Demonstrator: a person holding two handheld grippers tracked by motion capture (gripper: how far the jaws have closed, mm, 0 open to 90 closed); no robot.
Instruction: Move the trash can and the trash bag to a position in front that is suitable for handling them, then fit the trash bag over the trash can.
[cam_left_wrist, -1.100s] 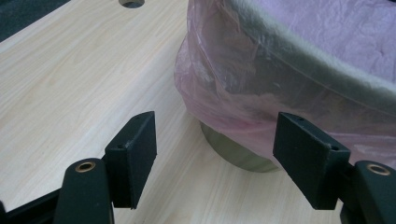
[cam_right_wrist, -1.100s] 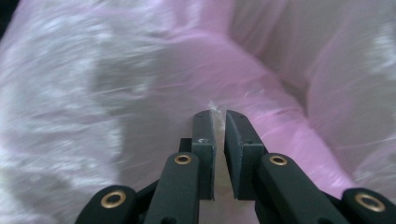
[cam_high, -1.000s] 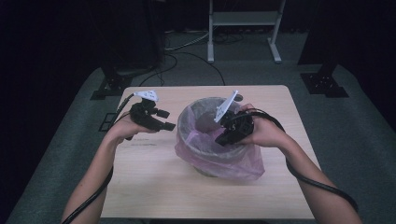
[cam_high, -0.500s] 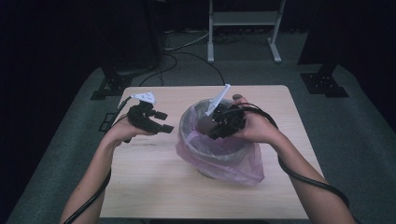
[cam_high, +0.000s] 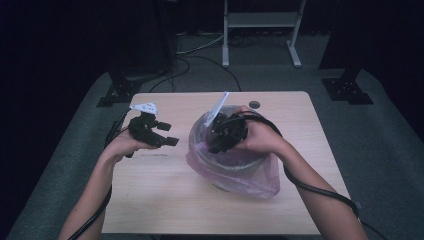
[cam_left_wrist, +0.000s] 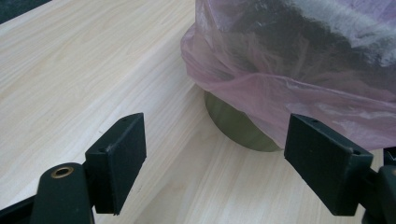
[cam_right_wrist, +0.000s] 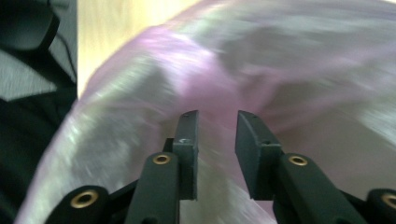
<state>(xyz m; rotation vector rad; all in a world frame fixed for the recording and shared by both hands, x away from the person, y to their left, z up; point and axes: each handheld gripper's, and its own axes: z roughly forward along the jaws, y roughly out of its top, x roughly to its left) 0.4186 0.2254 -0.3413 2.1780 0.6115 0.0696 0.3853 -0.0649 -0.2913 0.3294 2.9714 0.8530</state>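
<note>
The high view looks forward and down on the table (cam_high: 165, 200); both gripper views sit close, sharing the pink bag (cam_high: 250, 182) (cam_left_wrist: 299, 93) (cam_right_wrist: 233, 70).

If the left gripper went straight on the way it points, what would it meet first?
Probably the pink plastic bag draped over the round bin: both sit ahead between the open left gripper jaws. Depth is unclear.

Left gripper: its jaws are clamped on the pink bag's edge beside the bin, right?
No. The left gripper has its jaws wide apart with nothing between them, beside the bin and short of the pink bag. The left gripper view shows it.
</note>
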